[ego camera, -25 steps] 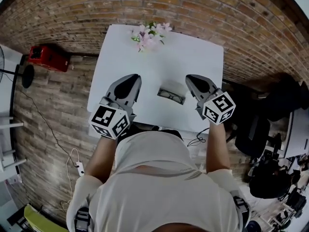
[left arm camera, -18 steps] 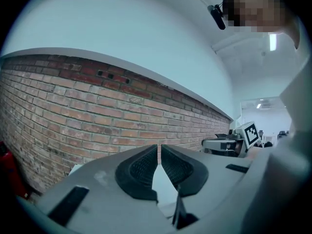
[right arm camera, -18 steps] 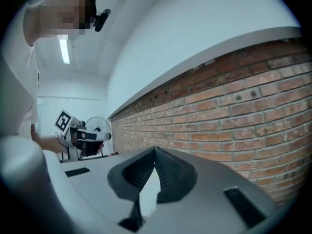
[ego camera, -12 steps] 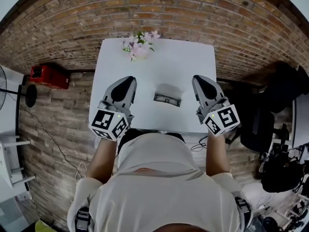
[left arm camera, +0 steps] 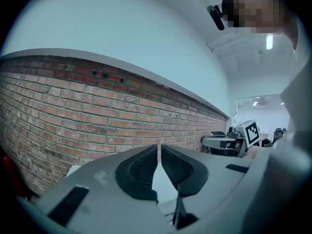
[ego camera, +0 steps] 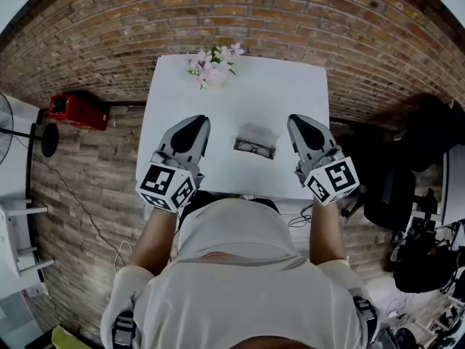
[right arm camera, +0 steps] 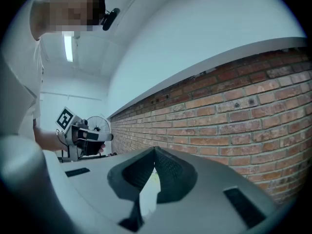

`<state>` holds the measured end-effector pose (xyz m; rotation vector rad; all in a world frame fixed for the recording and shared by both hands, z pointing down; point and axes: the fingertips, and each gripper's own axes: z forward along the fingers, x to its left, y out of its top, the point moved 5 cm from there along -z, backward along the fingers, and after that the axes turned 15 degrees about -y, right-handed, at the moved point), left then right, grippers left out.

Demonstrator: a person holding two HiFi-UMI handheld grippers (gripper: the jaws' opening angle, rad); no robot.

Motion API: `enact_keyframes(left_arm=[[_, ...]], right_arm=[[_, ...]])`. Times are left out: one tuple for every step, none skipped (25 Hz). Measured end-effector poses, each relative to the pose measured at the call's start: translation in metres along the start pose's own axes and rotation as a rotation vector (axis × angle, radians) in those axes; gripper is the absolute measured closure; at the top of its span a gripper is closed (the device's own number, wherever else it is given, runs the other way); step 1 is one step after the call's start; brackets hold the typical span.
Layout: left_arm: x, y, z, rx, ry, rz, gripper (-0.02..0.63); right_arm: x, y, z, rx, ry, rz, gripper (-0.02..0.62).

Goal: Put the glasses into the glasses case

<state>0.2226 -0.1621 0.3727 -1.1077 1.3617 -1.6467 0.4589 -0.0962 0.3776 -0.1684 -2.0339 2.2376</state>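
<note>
A small pale glasses case (ego camera: 257, 133) lies open near the middle of the white table (ego camera: 290, 86). Dark-framed glasses (ego camera: 253, 149) rest at its near side, apparently inside it. My left gripper (ego camera: 197, 120) hovers left of the case and my right gripper (ego camera: 296, 119) right of it, both apart from it. Each is shut with nothing between its jaws. In the left gripper view the left gripper (left arm camera: 159, 147) points at the brick wall, pads meeting at the tips. The right gripper (right arm camera: 155, 151) does the same in its own view. Neither gripper view shows the case.
A bunch of pink flowers (ego camera: 212, 64) stands at the table's far edge by the brick wall (ego camera: 240, 13). A red box (ego camera: 78, 111) sits on the floor at the left. Dark chairs and gear (ego camera: 407, 195) crowd the right side.
Both grippers have risen a little, the right one more, and stay shut and empty. The glasses and case lie where they were on the table.
</note>
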Motion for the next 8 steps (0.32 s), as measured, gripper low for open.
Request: enact_keyframes(left_arm=[[-0.0003, 0.0003, -0.0003, 0.001, 0.001, 0.001, 0.574], [-0.0005, 0.0005, -0.0006, 0.002, 0.002, 0.002, 0.574], [-0.0005, 0.0007, -0.0008, 0.002, 0.004, 0.002, 0.574], [-0.0002, 0.001, -0.001, 0.001, 0.005, 0.002, 0.574], [0.0004, 0.0013, -0.0013, 0.0, 0.006, 0.002, 0.574], [0.0012, 0.0015, -0.0017, -0.001, 0.008, 0.002, 0.574], [0.0021, 0.0017, -0.0021, -0.001, 0.01, 0.002, 0.574], [0.003, 0.0018, -0.0025, -0.001, 0.012, 0.002, 0.574]], right_arm=[[0.0005, -0.001, 0.0005, 0.0, 0.002, 0.003, 0.545], [0.0009, -0.0022, 0.0008, 0.001, 0.003, 0.006, 0.545], [0.0012, -0.0035, 0.0011, 0.002, 0.004, 0.008, 0.545], [0.0016, -0.0046, 0.0014, 0.005, 0.004, 0.009, 0.545], [0.002, -0.0057, 0.0017, 0.009, 0.005, 0.009, 0.545], [0.0024, -0.0067, 0.002, 0.012, 0.006, 0.008, 0.545], [0.0029, -0.0077, 0.0023, 0.016, 0.007, 0.008, 0.545], [0.0034, -0.0087, 0.0026, 0.019, 0.008, 0.007, 0.545]])
